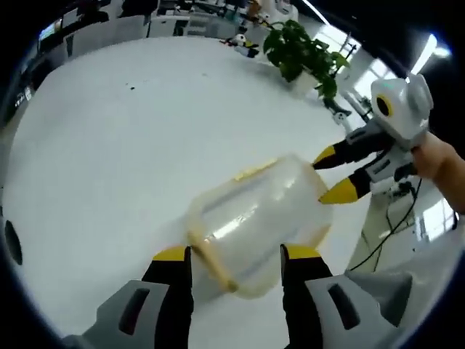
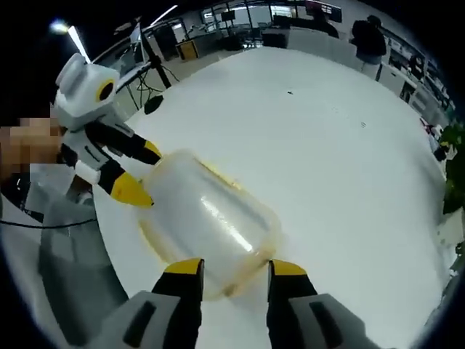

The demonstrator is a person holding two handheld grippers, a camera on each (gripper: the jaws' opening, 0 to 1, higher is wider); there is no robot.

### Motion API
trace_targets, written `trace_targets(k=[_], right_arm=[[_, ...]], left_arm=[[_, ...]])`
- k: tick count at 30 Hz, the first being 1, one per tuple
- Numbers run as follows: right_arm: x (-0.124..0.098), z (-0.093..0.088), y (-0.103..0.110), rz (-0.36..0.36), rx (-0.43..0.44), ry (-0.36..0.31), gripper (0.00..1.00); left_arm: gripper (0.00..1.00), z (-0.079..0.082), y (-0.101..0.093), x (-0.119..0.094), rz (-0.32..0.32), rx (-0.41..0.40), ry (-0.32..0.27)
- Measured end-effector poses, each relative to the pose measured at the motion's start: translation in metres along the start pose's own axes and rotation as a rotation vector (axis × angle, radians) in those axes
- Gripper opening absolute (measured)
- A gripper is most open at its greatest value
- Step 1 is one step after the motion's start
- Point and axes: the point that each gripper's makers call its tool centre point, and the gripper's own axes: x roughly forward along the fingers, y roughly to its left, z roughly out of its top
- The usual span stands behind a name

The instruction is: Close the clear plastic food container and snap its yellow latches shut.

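Note:
The clear plastic food container (image 1: 254,218) has a yellowish lid rim and lies lengthwise between my two grippers over the white table (image 1: 109,145). A yellow latch strip (image 1: 212,262) runs across its near end. My left gripper (image 1: 236,254) has a jaw pressed to each side of that end. The right gripper (image 1: 330,176) comes in from the right, its yellow tips on the far end. In the right gripper view, the container (image 2: 207,218) sits between my right gripper's (image 2: 234,267) jaws. The left gripper (image 2: 140,171) clasps the other end.
A potted green plant (image 1: 301,51) stands at the table's far right edge, with small figurines (image 1: 243,45) beside it. A person's hand (image 1: 443,163) holds the right gripper. A person (image 2: 369,40) stands beyond the table's far end, where there are desks and a tripod (image 2: 149,65).

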Motion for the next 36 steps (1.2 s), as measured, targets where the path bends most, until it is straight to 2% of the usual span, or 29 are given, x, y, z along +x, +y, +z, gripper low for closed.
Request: trace_targets(k=[2, 7, 8, 10, 11, 12, 13, 15, 17, 18, 19, 22, 28, 33, 36], right_arm=[[0.001, 0.0, 0.0, -0.001, 0.025, 0.006, 0.31], [0.002, 0.0, 0.003, -0.021, 0.037, 0.019, 0.3], [0.002, -0.001, 0.003, -0.028, 0.02, 0.041, 0.3], [0.003, -0.002, 0.003, -0.027, 0.045, 0.066, 0.29], [0.003, -0.001, 0.003, -0.031, 0.036, 0.075, 0.3], [0.001, -0.011, 0.002, -0.041, 0.045, 0.129, 0.3], [0.007, -0.005, 0.001, -0.03, 0.032, 0.096, 0.29], [0.005, -0.005, 0.001, -0.019, 0.041, 0.092, 0.29], [0.006, -0.005, 0.004, 0.014, 0.111, 0.076, 0.3], [0.007, -0.002, 0.007, 0.051, 0.098, 0.063, 0.31], [0.01, -0.005, 0.011, 0.072, 0.196, 0.059, 0.32], [0.009, -0.007, 0.008, 0.074, 0.156, 0.056, 0.32], [0.008, -0.005, 0.008, 0.077, 0.183, 0.057, 0.33], [0.006, -0.005, 0.007, 0.087, 0.22, 0.009, 0.34], [0.002, -0.005, 0.007, 0.073, 0.159, -0.012, 0.32]], left_arm=[[0.44, 0.001, -0.001, 0.001, 0.0, -0.049, -0.008], [0.43, 0.003, 0.0, 0.004, 0.002, -0.072, -0.011], [0.43, 0.003, 0.0, 0.004, -0.001, -0.079, -0.009], [0.42, 0.003, -0.001, 0.006, 0.005, -0.08, -0.02], [0.41, 0.01, -0.009, 0.01, -0.037, -0.102, -0.063], [0.42, 0.004, -0.009, 0.008, -0.009, -0.173, -0.034], [0.42, 0.007, -0.007, 0.004, -0.011, -0.117, -0.046], [0.41, 0.007, -0.008, 0.002, -0.011, -0.111, -0.047], [0.41, 0.006, -0.008, 0.002, -0.013, -0.115, -0.05], [0.41, 0.005, -0.006, 0.001, -0.001, -0.106, -0.042], [0.41, 0.006, -0.006, 0.003, -0.004, -0.113, -0.043], [0.41, 0.004, -0.005, 0.003, -0.009, -0.107, -0.044], [0.43, 0.001, -0.005, 0.003, -0.019, -0.119, -0.054], [0.45, 0.002, -0.005, 0.003, -0.045, -0.111, -0.095], [0.48, 0.0, -0.009, 0.002, -0.053, -0.066, -0.105]])
